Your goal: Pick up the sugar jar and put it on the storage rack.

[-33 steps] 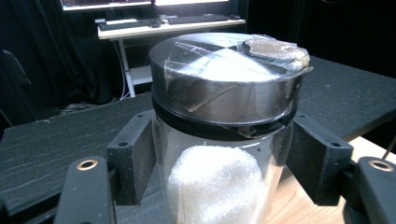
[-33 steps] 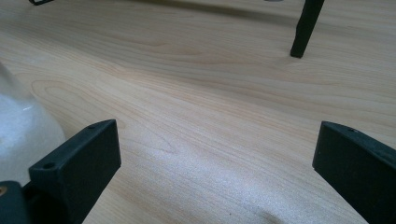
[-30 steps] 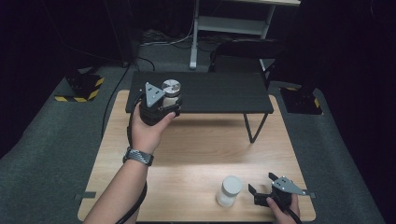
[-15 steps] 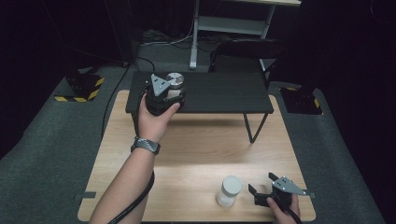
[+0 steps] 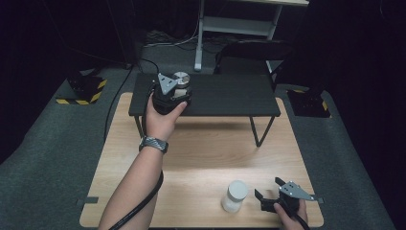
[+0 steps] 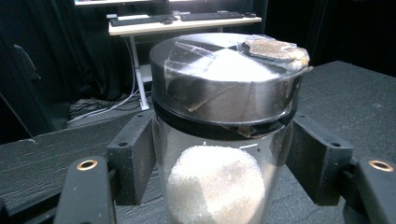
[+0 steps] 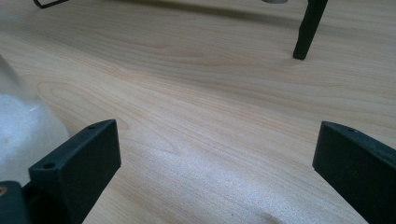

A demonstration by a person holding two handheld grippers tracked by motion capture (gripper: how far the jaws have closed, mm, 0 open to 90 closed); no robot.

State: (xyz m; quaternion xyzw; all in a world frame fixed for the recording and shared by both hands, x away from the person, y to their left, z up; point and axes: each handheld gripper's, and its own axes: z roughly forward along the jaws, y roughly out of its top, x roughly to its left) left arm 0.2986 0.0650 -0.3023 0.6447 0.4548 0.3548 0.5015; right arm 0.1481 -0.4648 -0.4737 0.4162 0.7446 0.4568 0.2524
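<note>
A clear glass jar (image 5: 180,79) with a metal lid and white grains inside is clamped between the jaws of my left gripper (image 5: 178,90), over the left end of the black raised shelf (image 5: 230,96). In the left gripper view the pads press both sides of the jar (image 6: 219,116) just below its lid, and my left gripper (image 6: 224,158) is shut on it. A second jar (image 5: 234,195), white and lidded, stands on the wooden table (image 5: 201,148) near the front edge. Just to its right, my right gripper (image 5: 268,188) rests open; its jaws (image 7: 217,158) hold nothing, with that jar (image 7: 23,130) beside the left pad.
The shelf's thin black legs (image 5: 258,132) stand on the table's back half. A leg (image 7: 308,28) rises ahead of the right gripper. Black floor stands (image 5: 86,88) with yellow stripes flank the table, and a desk frame (image 5: 230,24) sits behind.
My left hand has carried the jar away from me and slightly right, farther over the black shelf. The right gripper and the white jar have stayed put.
</note>
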